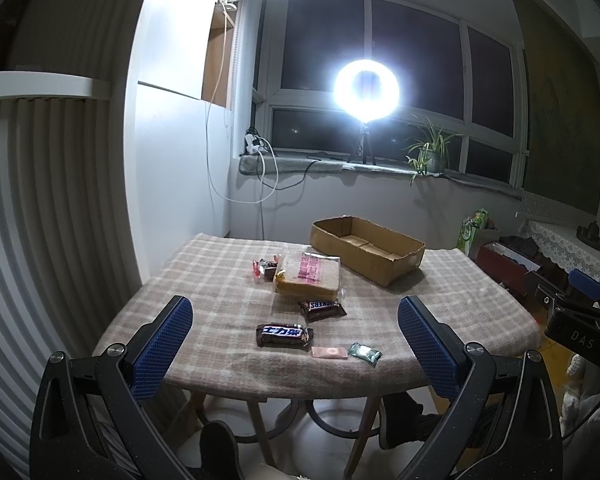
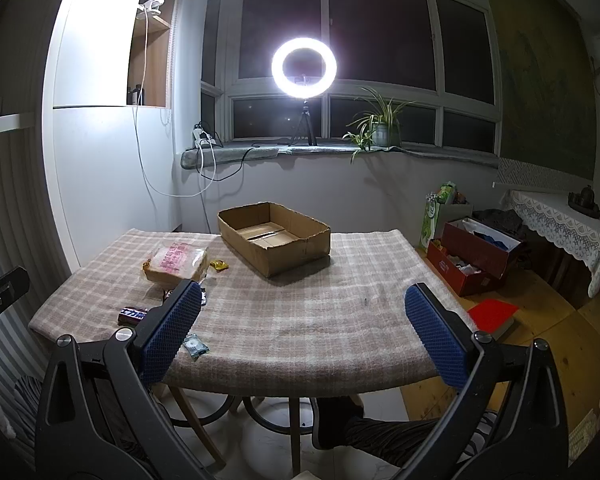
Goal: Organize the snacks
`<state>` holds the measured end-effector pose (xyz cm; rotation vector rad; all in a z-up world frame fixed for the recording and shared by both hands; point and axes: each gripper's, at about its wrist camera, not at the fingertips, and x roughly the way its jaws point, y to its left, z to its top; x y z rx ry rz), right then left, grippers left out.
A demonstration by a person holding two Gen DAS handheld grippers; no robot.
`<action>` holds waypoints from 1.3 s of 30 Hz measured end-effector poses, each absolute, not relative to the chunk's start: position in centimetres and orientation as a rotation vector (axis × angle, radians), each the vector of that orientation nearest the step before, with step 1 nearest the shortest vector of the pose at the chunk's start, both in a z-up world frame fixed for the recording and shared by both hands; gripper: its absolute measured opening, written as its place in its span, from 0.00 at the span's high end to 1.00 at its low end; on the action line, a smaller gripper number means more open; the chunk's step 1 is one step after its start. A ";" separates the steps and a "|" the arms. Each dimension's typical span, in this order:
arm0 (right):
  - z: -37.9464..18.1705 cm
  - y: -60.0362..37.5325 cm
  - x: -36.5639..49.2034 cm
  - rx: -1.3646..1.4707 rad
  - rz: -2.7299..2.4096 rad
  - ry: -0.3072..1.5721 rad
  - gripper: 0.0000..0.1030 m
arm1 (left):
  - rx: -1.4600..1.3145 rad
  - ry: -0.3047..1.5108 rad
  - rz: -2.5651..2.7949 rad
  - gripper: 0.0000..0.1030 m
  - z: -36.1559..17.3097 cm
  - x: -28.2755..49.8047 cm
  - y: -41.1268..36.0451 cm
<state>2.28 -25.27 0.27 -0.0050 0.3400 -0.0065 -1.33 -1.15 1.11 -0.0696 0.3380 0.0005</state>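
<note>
An open, empty cardboard box (image 1: 367,249) (image 2: 274,237) stands at the table's far side. In front of it lie a bag of sliced bread (image 1: 308,274) (image 2: 176,263), small candies (image 1: 265,268), a Snickers bar (image 1: 321,307), a second dark chocolate bar (image 1: 284,335) (image 2: 133,314), a pink sachet (image 1: 330,352) and a green candy (image 1: 365,353) (image 2: 195,346). A yellow candy (image 2: 220,266) lies by the bread. My left gripper (image 1: 294,344) is open and empty, short of the table's near edge. My right gripper (image 2: 302,328) is open and empty, to the right of the snacks.
The table wears a plaid cloth (image 2: 340,280). A ring light (image 2: 304,68) and a potted plant (image 2: 380,128) stand on the windowsill. Red boxes (image 2: 468,260) and a red book (image 2: 494,314) lie on the floor at right. The right gripper's body shows in the left wrist view (image 1: 580,316).
</note>
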 end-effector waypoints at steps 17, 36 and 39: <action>0.5 -25.5 2.0 -0.004 -0.008 0.343 0.00 | -0.071 0.340 -0.004 0.01 1.0 -1.6 -1.3; 0.3 -25.4 2.1 -0.004 -0.011 0.352 0.00 | -0.073 0.349 -0.010 0.01 0.9 -1.5 -1.4; 0.1 -25.4 2.3 -0.006 -0.011 0.363 0.00 | -0.072 0.354 -0.012 0.01 0.8 -1.3 -1.4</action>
